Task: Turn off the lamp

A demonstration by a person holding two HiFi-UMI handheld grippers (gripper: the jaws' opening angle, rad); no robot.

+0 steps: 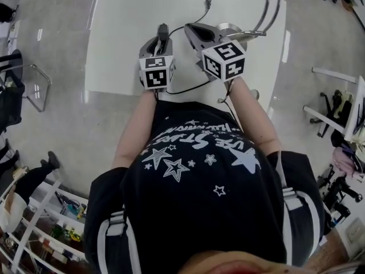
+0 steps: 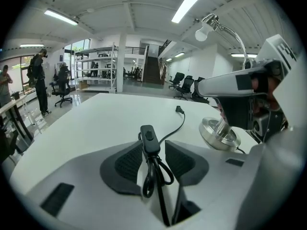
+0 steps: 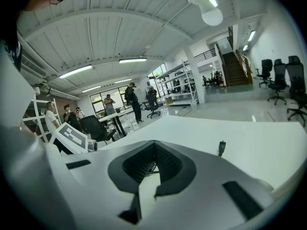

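Fingers (image 2: pixel 127 164) of left gripper (image 2: pixel 154 143) spread around switch (image 2: pixel 148 134); right gripper (image 3: pixel 154 145) seemingly closed, empty.

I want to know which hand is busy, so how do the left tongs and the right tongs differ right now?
The left tongs stand apart; the right tongs are closed tip to tip. The left tongs have the cord's switch between them, not clamped; the right tongs hold nothing. The right tongs sit beside the lamp base; the left tongs lie further from it. Both point out across the white table.
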